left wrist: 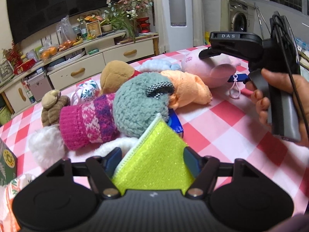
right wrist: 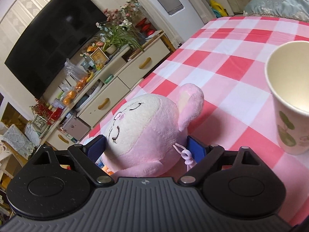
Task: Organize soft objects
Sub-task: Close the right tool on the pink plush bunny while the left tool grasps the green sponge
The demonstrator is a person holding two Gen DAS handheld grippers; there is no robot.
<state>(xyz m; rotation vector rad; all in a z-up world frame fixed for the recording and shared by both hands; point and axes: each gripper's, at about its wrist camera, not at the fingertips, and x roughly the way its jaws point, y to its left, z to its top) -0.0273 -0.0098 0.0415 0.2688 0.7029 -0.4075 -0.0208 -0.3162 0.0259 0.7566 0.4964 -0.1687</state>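
The table (left wrist: 222, 119) under me wears a pink, red and white check cloth, and the heap of soft things lies across its far-left part. Beyond its far edge stand a dark television (left wrist: 58, 7) and a cream cabinet (left wrist: 119, 52) crowded with flowers and fruit.

In the heap, the largest piece is the pink plush toy (right wrist: 143, 127), lying on its side at the right end with its cream face turned up. My right jaws (right wrist: 148, 148) stand on either side of its body, the blue pads close against the fur; I cannot tell for sure whether they press it. A pale pink loop cord (right wrist: 185, 154) hangs from the toy by the right pad. In the left view my right hand (left wrist: 278, 104) wraps the grey handle of that tool.

Left of the pink toy lies an orange fleece piece (left wrist: 189, 89), then a grey-green fluffy ball (left wrist: 139, 104) with a checked tab, and behind them a tan plush (left wrist: 115, 73). A magenta knitted sleeve (left wrist: 87, 123) lies against the ball's left side, with white fur (left wrist: 48, 147) beneath it.

A paper cup (right wrist: 289, 100) stands upright on the right, apart from the heap.

Nearest, my left jaws (left wrist: 152, 158) hold a yellow-green scrub cloth (left wrist: 156, 154) between them, half spread, the pads at its two edges.
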